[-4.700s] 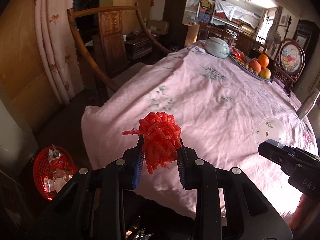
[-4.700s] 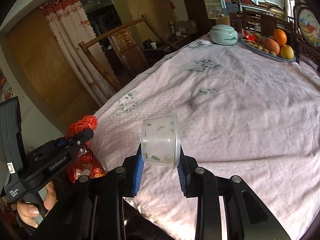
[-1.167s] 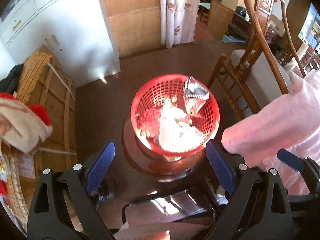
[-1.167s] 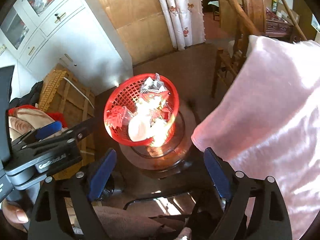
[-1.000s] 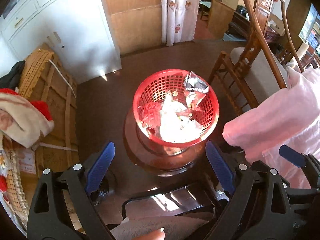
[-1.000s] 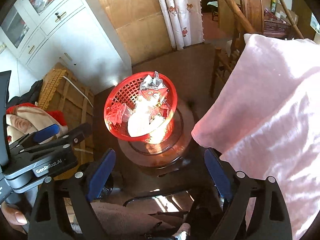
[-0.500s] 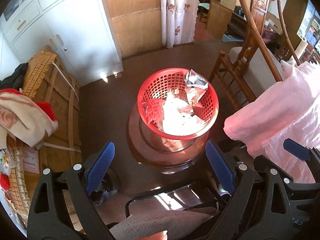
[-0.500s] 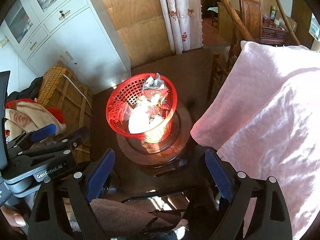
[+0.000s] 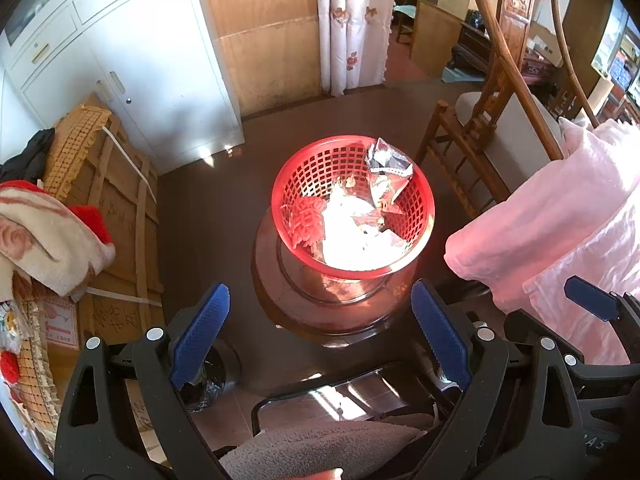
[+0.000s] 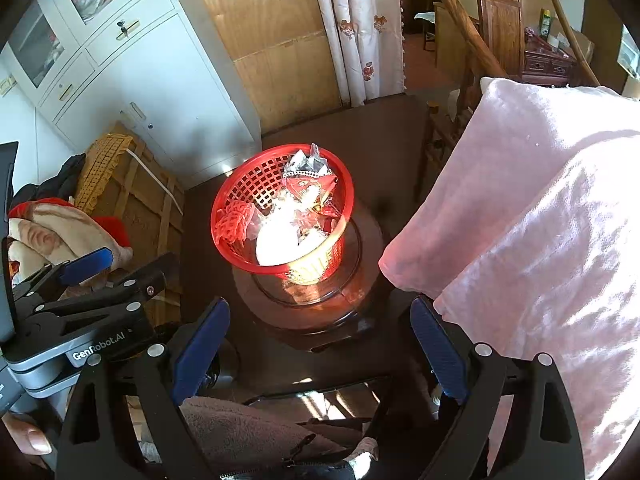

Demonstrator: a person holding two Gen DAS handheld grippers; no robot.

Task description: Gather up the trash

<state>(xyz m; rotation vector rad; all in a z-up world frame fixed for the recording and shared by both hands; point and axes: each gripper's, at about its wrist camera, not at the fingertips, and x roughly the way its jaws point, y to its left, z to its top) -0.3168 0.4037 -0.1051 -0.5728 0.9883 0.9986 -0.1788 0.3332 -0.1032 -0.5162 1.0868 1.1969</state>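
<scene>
A red mesh basket (image 9: 316, 172) (image 10: 248, 184) stands on a round dark wooden stool (image 9: 280, 308) (image 10: 360, 280). It holds the red foam net (image 9: 306, 220) (image 10: 232, 220), a silver wrapper (image 9: 386, 164) (image 10: 306, 166) and bright white trash. My left gripper (image 9: 320, 332) is open and empty, hanging above and short of the basket. My right gripper (image 10: 318, 340) is open and empty too, beside the left one, whose body (image 10: 80, 320) shows at the left of the right wrist view.
The pink tablecloth (image 9: 560, 216) (image 10: 540, 220) hangs down at the right. A wooden chair (image 9: 492, 120) stands behind the basket. White cabinets (image 9: 140, 60), a wooden crate (image 9: 120, 220) with blankets (image 9: 44, 232) fill the left. A person's grey-clad leg (image 10: 240, 432) is below.
Both grippers held trash 4.7 s ago, the red net and a clear cup; both now stand open over the basket. In the last second both have risen and drawn back from it.
</scene>
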